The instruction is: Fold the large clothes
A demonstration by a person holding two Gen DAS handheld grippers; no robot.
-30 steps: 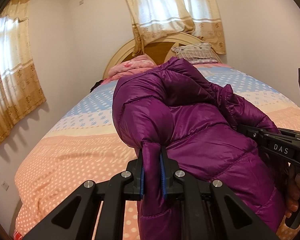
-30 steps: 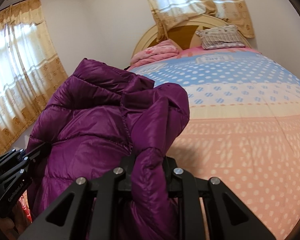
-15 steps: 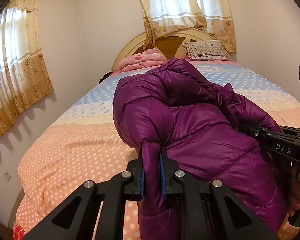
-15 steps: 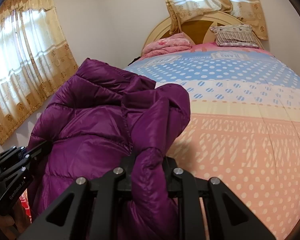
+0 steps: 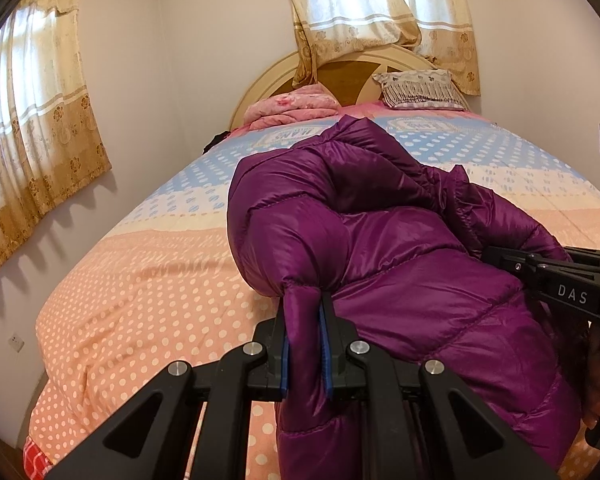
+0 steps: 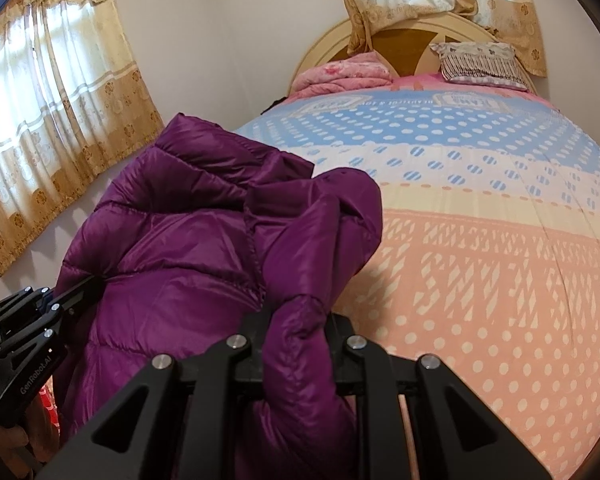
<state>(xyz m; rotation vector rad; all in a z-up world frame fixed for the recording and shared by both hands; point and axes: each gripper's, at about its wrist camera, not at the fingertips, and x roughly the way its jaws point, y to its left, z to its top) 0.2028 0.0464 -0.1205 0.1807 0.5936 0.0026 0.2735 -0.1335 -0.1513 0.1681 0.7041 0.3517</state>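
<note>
Over the bed's (image 5: 148,280) near edge, puffer jacket (image 5: 400,264)

Ahead of my gripper I see a bed (image 5: 148,280) with a polka-dot cover in peach, cream and blue, an arched headboard (image 5: 380,60), a pillow (image 5: 420,90) and a pink blanket (image 5: 290,110). Pale walls (image 5: 204,52); daylight through gold curtains (image 5: 40,120).

Shiny purple jacket (image 5: 400,248), polka-dot bedspread (image 5: 140,280) banded peach, cream, blue; gold floral curtains (image 5: 40,128), pink blanket (image 5: 292,108), maybe floral.
</note>
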